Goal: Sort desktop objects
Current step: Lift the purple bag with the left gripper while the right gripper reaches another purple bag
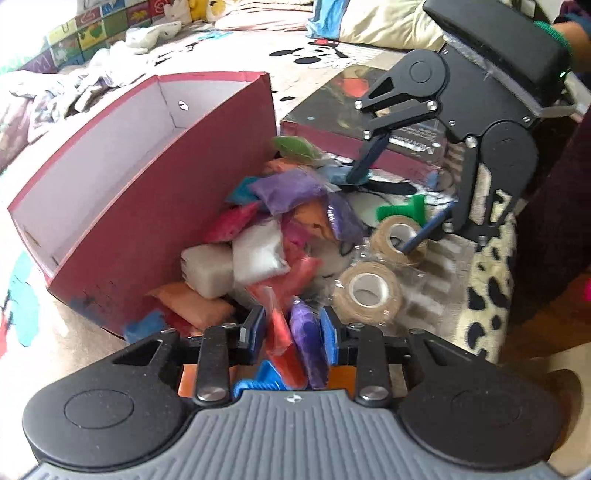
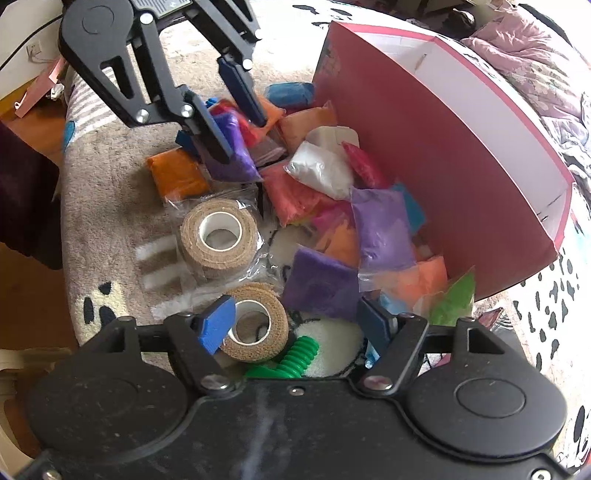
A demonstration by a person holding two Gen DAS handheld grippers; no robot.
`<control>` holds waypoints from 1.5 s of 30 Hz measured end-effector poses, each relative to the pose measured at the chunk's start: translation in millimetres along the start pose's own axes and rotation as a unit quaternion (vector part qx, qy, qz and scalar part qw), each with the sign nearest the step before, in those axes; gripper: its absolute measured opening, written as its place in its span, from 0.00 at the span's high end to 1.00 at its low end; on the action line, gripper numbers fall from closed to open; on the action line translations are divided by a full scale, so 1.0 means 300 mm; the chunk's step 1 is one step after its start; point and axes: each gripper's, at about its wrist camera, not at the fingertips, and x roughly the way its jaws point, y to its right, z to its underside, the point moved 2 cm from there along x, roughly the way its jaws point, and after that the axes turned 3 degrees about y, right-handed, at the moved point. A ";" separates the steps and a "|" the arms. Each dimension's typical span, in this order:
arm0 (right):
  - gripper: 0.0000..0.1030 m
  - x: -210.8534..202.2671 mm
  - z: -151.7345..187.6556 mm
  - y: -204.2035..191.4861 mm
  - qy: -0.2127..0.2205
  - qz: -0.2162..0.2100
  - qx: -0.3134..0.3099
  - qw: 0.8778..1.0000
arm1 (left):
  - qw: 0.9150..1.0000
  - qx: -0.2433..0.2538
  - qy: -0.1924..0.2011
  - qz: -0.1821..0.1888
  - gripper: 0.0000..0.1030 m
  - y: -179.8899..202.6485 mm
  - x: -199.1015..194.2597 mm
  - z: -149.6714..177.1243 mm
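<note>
A pile of small coloured clay packets lies on the rug beside an empty red box, which also shows in the right wrist view. My left gripper is closing around a purple packet and a red packet; the right wrist view shows it over the purple packet. My right gripper is open over a tan tape roll and a green plastic screw. A second tape roll lies nearby.
A red box lid lies beyond the pile. A leopard-print cloth lies at the right. Bedding and toys lie behind the box. A blue screw sits under my left gripper.
</note>
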 end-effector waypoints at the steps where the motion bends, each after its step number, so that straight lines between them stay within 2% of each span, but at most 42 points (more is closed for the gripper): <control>1: 0.30 -0.001 0.000 -0.002 0.001 0.001 -0.003 1.000 | 1.000 0.001 0.000 0.000 0.71 -0.001 -0.001 0.002; 5: 0.30 -0.001 0.003 -0.007 0.007 0.003 -0.012 1.000 | 1.000 -0.003 -0.002 -0.009 0.71 -0.013 0.002 0.010; 7: 0.30 -0.001 0.000 -0.010 0.007 0.004 -0.014 1.000 | 1.000 -0.003 0.002 -0.025 0.70 -0.024 0.001 0.008; 8: 0.30 -0.001 -0.001 -0.014 0.008 0.005 -0.019 1.000 | 0.999 0.000 0.005 -0.036 0.65 -0.026 0.000 0.007; 10: 0.30 0.000 -0.001 -0.026 0.009 0.005 -0.032 0.999 | 0.998 0.014 0.009 -0.058 0.50 -0.026 -0.003 0.004; 11: 0.30 0.000 -0.002 -0.032 0.010 0.005 -0.037 0.999 | 0.998 0.023 0.007 -0.063 0.49 -0.023 -0.002 0.004; 14: 0.30 0.001 -0.004 -0.053 0.013 0.005 -0.055 0.998 | 0.998 0.040 -0.001 -0.046 0.49 -0.009 0.001 0.007; 16: 0.29 0.007 -0.006 -0.068 0.012 0.002 -0.068 0.998 | 0.997 0.061 0.005 -0.044 0.49 0.011 0.001 0.009; 18: 0.28 0.015 -0.006 -0.086 0.009 -0.003 -0.081 0.997 | 0.997 0.061 0.003 -0.045 0.50 0.015 0.003 0.008; 21: 0.25 0.032 -0.002 -0.120 0.001 -0.004 -0.109 0.994 | 0.997 0.047 -0.001 -0.064 0.49 -0.008 0.009 0.014; 24: 0.25 0.039 -0.005 -0.135 -0.003 -0.003 -0.122 0.993 | 0.996 -0.008 -0.011 -0.087 0.50 -0.077 0.018 0.026; 26: 0.25 0.036 -0.005 -0.137 -0.002 -0.003 -0.126 0.992 | 0.996 -0.045 -0.012 -0.076 0.50 -0.110 0.018 0.037; 28: 0.25 0.034 -0.004 -0.134 -0.001 -0.003 -0.127 0.992 | 0.997 -0.051 -0.013 -0.064 0.50 -0.111 0.018 0.041; 37: 0.30 0.028 -0.020 -0.115 -0.004 -0.015 -0.114 0.993 | 1.000 -0.007 0.006 0.005 0.50 -0.029 -0.011 0.015; 45: 0.32 0.022 -0.026 -0.110 -0.003 -0.012 -0.111 0.994 | 1.000 0.011 0.008 0.010 0.50 0.001 -0.013 0.015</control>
